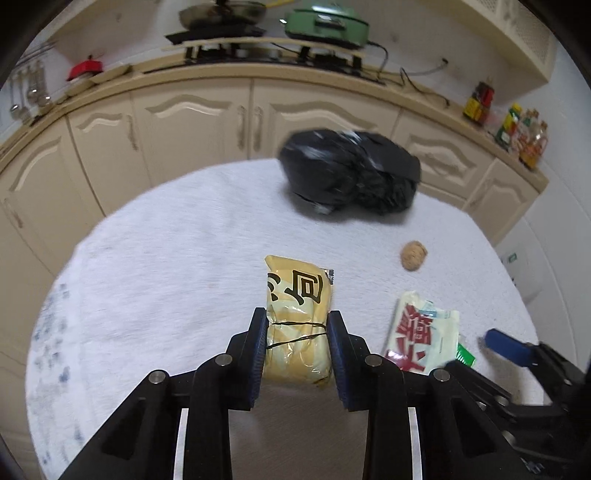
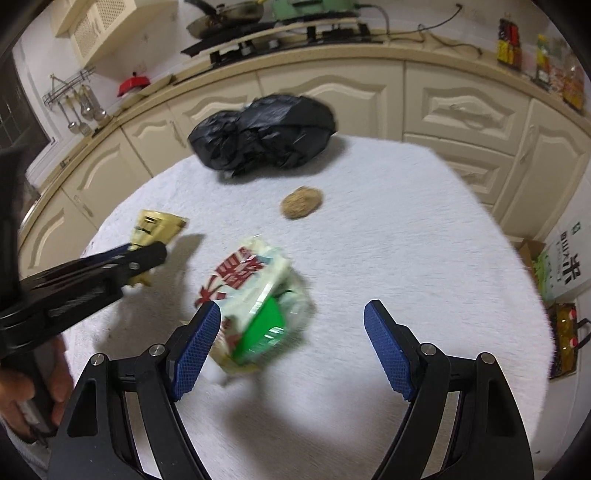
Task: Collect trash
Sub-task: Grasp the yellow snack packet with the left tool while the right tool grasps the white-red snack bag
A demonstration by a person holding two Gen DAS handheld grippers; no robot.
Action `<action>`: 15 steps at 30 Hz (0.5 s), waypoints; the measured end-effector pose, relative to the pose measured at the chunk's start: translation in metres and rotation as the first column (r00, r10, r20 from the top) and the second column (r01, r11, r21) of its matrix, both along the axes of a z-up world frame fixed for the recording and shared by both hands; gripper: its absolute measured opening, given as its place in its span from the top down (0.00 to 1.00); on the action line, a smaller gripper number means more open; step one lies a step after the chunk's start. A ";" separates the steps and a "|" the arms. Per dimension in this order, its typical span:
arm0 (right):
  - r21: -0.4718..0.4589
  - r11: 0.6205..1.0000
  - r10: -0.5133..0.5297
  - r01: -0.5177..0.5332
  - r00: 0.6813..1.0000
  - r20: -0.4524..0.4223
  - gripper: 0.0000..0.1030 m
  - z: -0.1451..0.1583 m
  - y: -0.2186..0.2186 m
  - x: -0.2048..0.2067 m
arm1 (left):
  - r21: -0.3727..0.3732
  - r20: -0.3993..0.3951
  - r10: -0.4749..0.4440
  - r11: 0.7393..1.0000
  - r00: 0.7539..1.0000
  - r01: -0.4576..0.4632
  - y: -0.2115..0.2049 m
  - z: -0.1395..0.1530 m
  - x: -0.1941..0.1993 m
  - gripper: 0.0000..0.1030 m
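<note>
Two wrappers: both lay on the white tablecloth [image 1: 155, 258], nearer the cameras than the black bag [image 1: 351, 171]
Yellow wrapper [image 1: 297, 325]: clamped between the blue pads [image 1: 260, 354] of the left gripper [image 1: 297, 350], squeezed in at the waist; its far end with black print stuck out toward the black bag
Left gripper state: jaws narrow, pressing on the yellow wrapper from both sides; no earlier picture to compare
White-and-red wrapper [image 2: 255, 299]: crumpled, green panel showing, on the cloth on the near side of the black bag, just right of the yellow wrapper in the left wrist view
Right gripper [image 2: 291, 332]: jaws wide apart; one blue pad at the wrapper's left edge, contact could not be told through blur; the other pad well clear of it
Walnut-like brown lump [image 2: 302, 202]: on the cloth between the black bag and the white-and-red wrapper, touching neither
Black bag: bunched plastic, at the cloth's far edge, in front of the cream cabinets [image 1: 207, 122]
Counter behind black bag: pan [image 1: 221, 14] and green appliance [image 1: 327, 22] on the stove, red item [image 1: 85, 68] to the left, bottles [image 1: 521, 133] to the right
Person: a hand [image 2: 40, 391] at the left edge of the right wrist view, gripping the left gripper's handle
Floor right of the cloth: a box and packets, blurred
</note>
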State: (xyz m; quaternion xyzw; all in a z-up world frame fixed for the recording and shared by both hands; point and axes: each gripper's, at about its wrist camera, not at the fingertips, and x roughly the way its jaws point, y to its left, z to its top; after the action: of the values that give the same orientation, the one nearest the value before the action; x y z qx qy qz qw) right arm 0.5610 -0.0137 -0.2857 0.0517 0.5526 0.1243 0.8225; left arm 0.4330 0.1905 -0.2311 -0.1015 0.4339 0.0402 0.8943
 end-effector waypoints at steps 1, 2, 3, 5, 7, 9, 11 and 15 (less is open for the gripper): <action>0.004 1.000 0.007 -0.007 1.000 -0.010 0.21 -0.003 0.004 0.003 | 0.000 0.006 0.004 1.000 1.000 -0.004 0.000 0.005 -0.008 0.73; 0.005 1.000 0.013 -0.013 1.000 -0.019 0.21 -0.006 0.009 0.006 | 0.003 0.007 0.004 1.000 1.000 -0.004 0.001 0.007 -0.012 0.73; 0.007 1.000 0.016 -0.016 1.000 -0.027 0.20 -0.010 0.013 0.008 | 0.008 0.007 0.002 1.000 1.000 -0.002 0.002 0.010 -0.019 0.73; -0.013 1.000 0.023 -0.023 1.000 -0.016 0.18 -0.013 0.022 0.013 | 0.014 0.009 -0.002 1.000 1.000 0.002 0.003 0.011 -0.025 0.73; -0.012 0.999 0.032 -0.032 0.999 -0.011 0.18 -0.014 0.028 0.014 | 0.019 0.004 0.001 1.000 1.000 -0.001 0.005 0.012 -0.030 0.73; -0.048 0.997 0.065 -0.064 0.998 0.013 0.26 -0.014 0.038 0.013 | 0.018 -0.002 -0.001 1.000 1.000 0.001 0.008 0.011 -0.031 0.73; -0.059 0.995 0.086 -0.084 0.996 0.030 0.26 -0.014 0.043 0.011 | 0.020 -0.003 0.000 1.000 1.000 0.000 0.008 0.011 -0.030 0.73; -0.092 0.990 0.116 -0.109 0.990 0.082 0.41 -0.002 0.043 0.005 | 0.011 -0.001 -0.007 1.000 1.000 0.007 0.007 0.014 -0.031 0.73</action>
State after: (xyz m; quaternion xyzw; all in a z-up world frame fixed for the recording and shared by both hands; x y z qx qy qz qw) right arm 0.5662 0.0293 -0.2880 -0.0208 0.5231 0.1485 0.8390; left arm 0.4017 0.1977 -0.2175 -0.0949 0.4345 0.0394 0.8948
